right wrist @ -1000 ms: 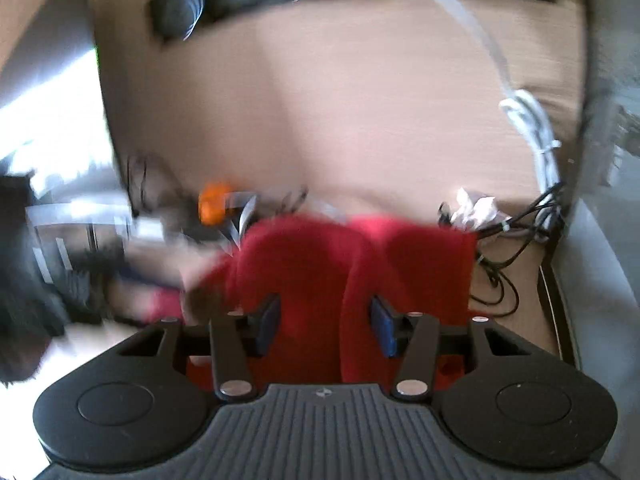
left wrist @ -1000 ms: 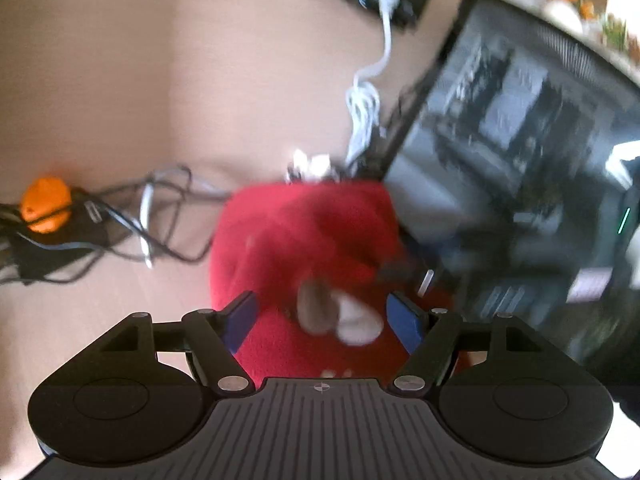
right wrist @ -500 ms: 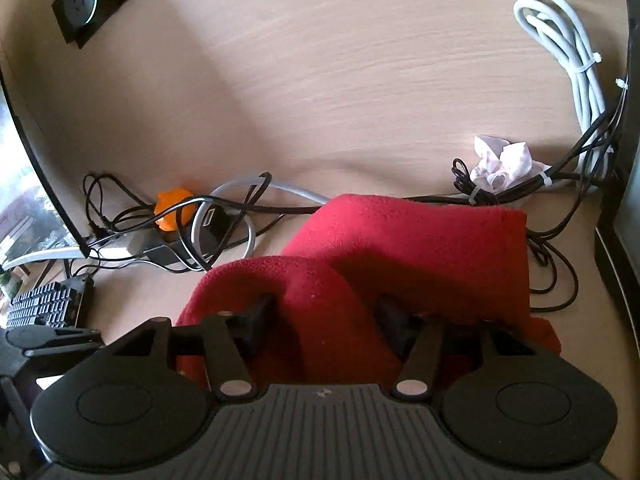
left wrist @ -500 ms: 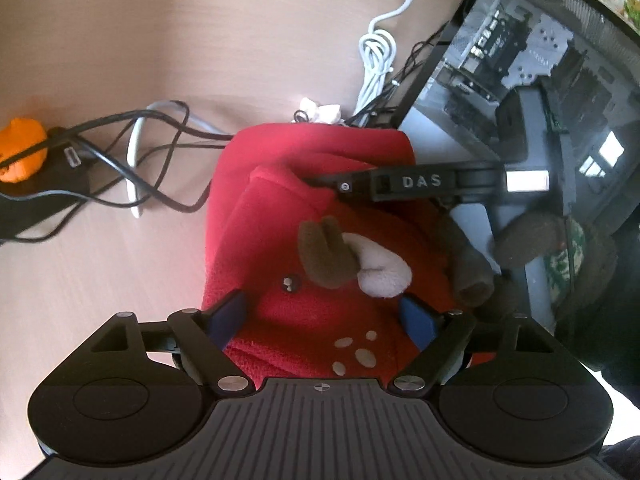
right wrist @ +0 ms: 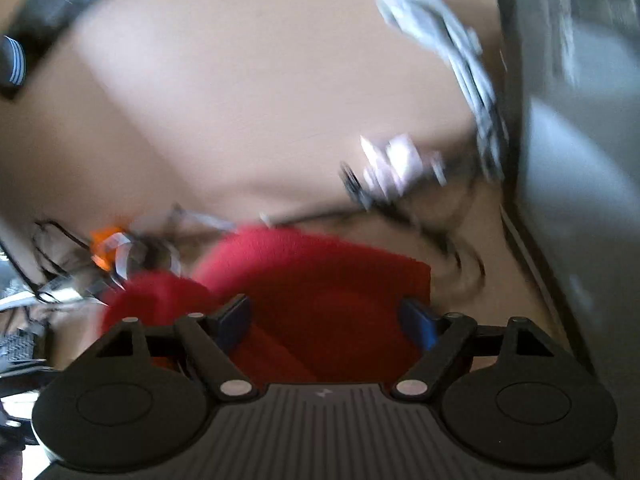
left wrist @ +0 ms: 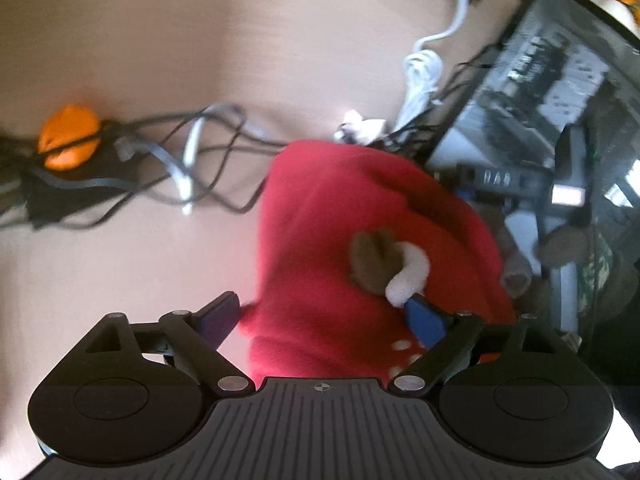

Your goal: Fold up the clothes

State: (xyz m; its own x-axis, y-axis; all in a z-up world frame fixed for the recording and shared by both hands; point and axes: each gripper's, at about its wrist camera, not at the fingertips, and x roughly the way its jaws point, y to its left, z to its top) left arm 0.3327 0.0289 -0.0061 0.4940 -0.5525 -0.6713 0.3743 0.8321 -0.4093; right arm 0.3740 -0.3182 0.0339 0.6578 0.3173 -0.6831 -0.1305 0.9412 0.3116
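Two grippers hover over one red fleece garment (left wrist: 340, 240) lying on a pale wooden bench (left wrist: 160, 40). At the far left of the left wrist view an orange object (left wrist: 68, 142) sits on a dark power strip, with a tangle of black and grey cables (left wrist: 192, 160) running from it toward the garment's left edge. The garment is bunched into a thick, rounded heap, roughly folded, with a brown and white plush appliqué (left wrist: 386, 266) on its upper face and small white spots near its close edge. Its long axis runs from the camera away toward a crumpled white tissue (left wrist: 360, 126) and a coiled white cable (left wrist: 420, 76). Right of it stands an open computer case (left wrist: 560, 80).

The left gripper (left wrist: 326, 316) has its fingers spread wide and holds nothing; its left finger is over bare bench just beside the cloth, its right finger over the fleece by the appliqué.

In the blurred right wrist view, the right gripper (right wrist: 326, 320) is likewise wide open, both blue pads over the red fleece without pinching it. The garment's far edge points toward the tissue and cables.
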